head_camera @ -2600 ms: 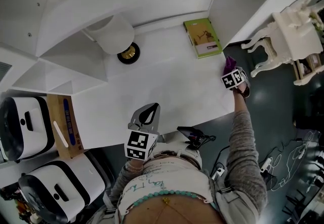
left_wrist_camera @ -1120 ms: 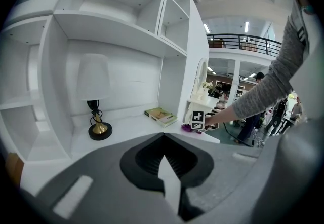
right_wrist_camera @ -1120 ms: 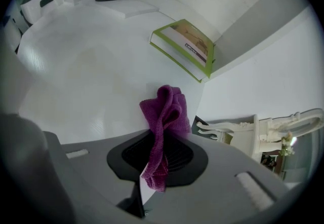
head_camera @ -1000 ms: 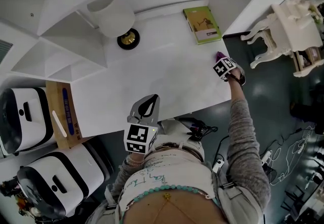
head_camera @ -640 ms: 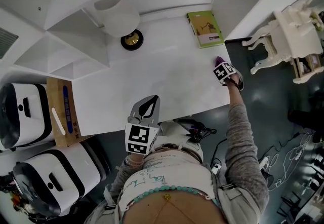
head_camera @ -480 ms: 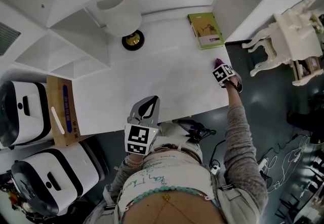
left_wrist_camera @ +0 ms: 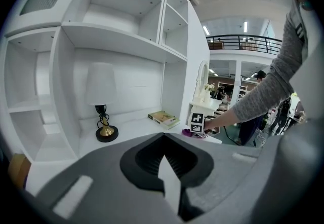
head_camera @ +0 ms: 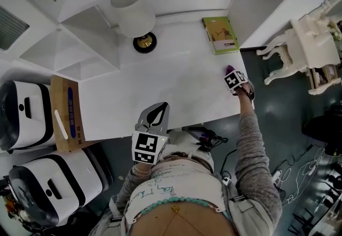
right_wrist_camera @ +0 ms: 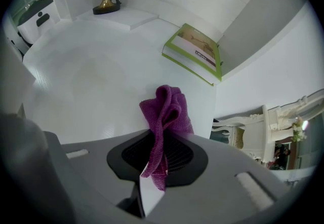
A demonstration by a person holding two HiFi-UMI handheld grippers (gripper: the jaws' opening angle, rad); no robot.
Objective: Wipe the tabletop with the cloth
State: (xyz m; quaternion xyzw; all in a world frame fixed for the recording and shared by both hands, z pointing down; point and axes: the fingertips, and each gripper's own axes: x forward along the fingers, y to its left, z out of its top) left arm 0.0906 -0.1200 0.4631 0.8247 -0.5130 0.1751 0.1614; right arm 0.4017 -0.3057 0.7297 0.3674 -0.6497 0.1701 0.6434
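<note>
My right tongs [right_wrist_camera: 158,167] pinch the purple cloth [right_wrist_camera: 167,109], which bunches just ahead of their tips on the bench [right_wrist_camera: 96,81], while my left tongs [left_wrist_camera: 164,180] sit closed and empty.

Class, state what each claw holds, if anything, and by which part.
Right claw pinches the purple cloth by its bunched lower end; left claw holds nothing.

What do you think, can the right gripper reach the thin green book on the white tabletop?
Probably yes: only bare white tabletop lies between the right gripper, shut on the purple cloth, and the green book.
</note>
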